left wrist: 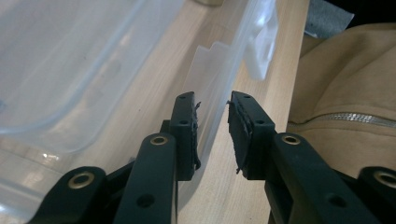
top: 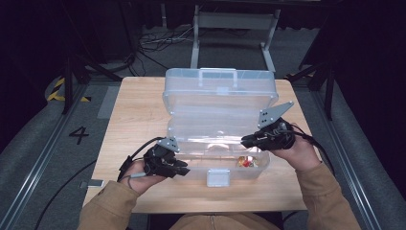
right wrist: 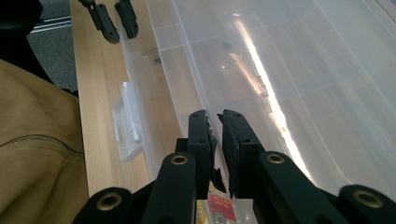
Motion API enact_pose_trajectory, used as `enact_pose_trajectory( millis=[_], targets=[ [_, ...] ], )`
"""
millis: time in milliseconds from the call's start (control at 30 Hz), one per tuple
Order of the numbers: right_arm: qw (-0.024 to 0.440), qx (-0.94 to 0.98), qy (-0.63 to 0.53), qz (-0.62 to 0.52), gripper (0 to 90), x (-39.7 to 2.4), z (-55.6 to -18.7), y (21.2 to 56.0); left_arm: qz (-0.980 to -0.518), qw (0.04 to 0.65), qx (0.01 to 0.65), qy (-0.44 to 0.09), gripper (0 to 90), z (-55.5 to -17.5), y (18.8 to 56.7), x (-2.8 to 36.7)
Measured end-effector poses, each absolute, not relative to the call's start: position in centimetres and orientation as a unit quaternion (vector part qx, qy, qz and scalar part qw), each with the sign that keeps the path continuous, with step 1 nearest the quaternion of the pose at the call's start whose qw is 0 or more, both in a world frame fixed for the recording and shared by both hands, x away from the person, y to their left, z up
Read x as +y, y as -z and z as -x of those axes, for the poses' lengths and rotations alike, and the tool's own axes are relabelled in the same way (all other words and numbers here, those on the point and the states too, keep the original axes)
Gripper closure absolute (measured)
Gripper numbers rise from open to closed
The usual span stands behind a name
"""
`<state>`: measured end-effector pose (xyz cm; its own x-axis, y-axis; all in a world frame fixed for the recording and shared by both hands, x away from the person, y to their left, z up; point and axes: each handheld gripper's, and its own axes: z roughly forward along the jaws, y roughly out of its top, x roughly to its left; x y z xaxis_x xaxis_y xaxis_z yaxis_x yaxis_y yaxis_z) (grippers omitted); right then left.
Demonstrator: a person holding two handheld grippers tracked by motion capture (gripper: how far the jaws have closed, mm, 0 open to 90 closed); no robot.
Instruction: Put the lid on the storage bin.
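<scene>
The left gripper [left wrist: 212, 123] stands partly open, its jaws straddling the front wall of the clear plastic box [left wrist: 219, 74] without pressing it. The right gripper [right wrist: 218, 135] is nearly closed around the same box's inner tray rim. The box sits open on the surface [top: 139, 110] between both.

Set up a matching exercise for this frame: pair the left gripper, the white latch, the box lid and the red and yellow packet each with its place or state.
Things:
1. left gripper
2. white latch
3. lid
4. red and yellow packet

Places or states:
A. raised open at the back
B. in the right front corner of the clear plastic box
C. jaws astride the front wall
D. at the middle of the front wall

Pairs: 1-C, 2-D, 3-A, 4-B
</scene>
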<state>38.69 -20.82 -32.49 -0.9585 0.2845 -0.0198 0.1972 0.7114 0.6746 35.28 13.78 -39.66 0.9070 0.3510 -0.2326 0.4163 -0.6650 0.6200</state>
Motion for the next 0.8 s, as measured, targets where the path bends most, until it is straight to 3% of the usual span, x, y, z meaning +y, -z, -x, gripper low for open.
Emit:
enact_pose_trajectory(
  millis=[300,800],
  targets=[
    [0.065,0.922,-0.357,-0.131,81.8,-20.8,-38.7,32.5,-0.885,0.408,0.222,0.032,77.5,-35.0,37.3,15.1],
    [0.074,0.92,-0.358,-0.139,81.4,-20.9,-38.2,32.6,-0.823,0.498,0.27,-0.034,86.0,-35.3,33.8,17.5]
  ],
)
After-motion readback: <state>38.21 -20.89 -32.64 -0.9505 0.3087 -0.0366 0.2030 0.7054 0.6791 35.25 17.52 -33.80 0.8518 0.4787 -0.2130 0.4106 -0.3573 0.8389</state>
